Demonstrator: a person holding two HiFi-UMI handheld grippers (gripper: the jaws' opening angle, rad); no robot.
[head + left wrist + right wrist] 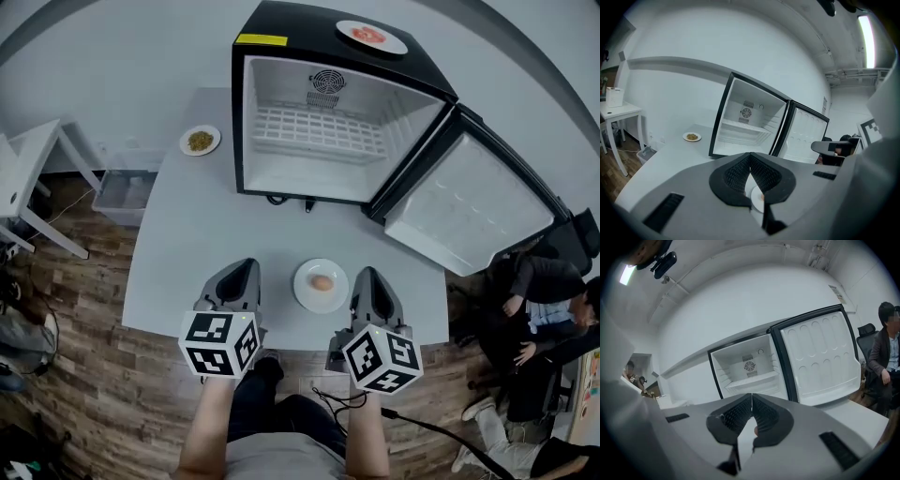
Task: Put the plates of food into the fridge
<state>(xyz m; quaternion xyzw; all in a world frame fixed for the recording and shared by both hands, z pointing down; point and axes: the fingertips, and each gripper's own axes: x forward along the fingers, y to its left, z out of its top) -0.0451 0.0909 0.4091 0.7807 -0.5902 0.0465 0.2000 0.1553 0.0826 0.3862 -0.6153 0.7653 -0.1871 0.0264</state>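
Note:
A small black fridge (337, 103) stands at the back of the grey table (197, 234), its door (473, 206) swung open to the right and its white inside bare. A white plate with an egg-like piece of food (321, 285) lies near the front edge, between my two grippers. A plate of brownish food (200, 141) sits at the table's far left, and a plate of red food (371, 37) rests on the fridge top. My left gripper (247, 274) and right gripper (368, 279) are both shut and hold nothing.
A white side table (28, 183) and a clear bin (122, 195) stand left of the table. People sit at the right beyond the fridge door (548, 309). A black cable (431, 436) runs over the wooden floor near the person's legs.

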